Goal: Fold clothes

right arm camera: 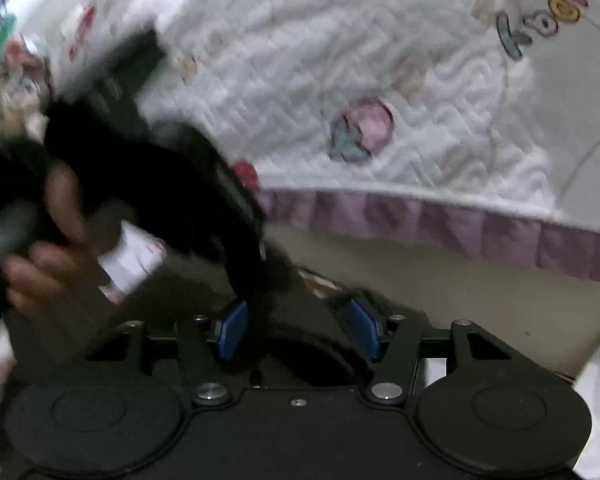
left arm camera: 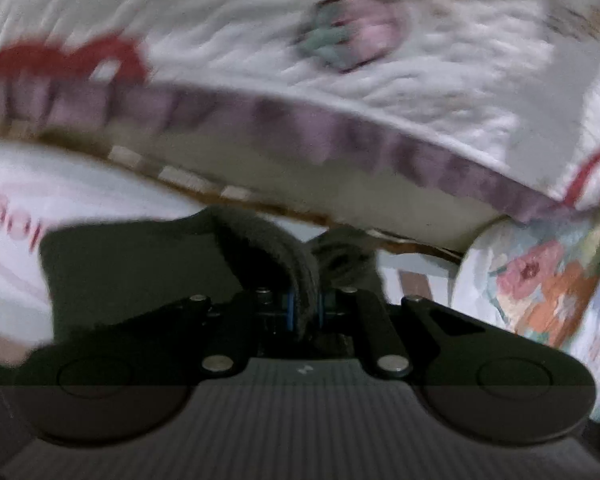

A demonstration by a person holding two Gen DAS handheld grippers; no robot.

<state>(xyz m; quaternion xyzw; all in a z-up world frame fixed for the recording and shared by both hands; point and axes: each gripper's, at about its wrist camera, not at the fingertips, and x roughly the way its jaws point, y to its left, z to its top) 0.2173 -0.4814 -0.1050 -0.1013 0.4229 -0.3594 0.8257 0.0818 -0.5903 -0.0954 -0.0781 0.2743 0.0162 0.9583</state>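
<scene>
- In the left wrist view we see the left hand-held gripper low in the centre of the frame, its blue pads pressed together on a ridge of dark grey garment; the cloth rises between them and spreads out to the lower left.
- The same garment lies partly on a white cloth with red lettering at the left edge of the frame.
- Across the upper half of that view runs a white quilted bedcover with a purple checked border and a pink-and-green printed motif; much of it is blurred.
- At the right edge we see a floral-print cloth, rounded in shape; we cannot tell what it is.
- In the right wrist view the right hand-held gripper stands with its blue pads well apart in the lower centre; dark cloth lies between them, and the pads do not press on it.
- In the left half of that frame we see a person's hand gripping the handle of the other black gripper, which is blurred and slants towards the centre.
- The bedcover fills the upper right there too, with coloured letters near the top right corner.
- We see no container in either view.
</scene>
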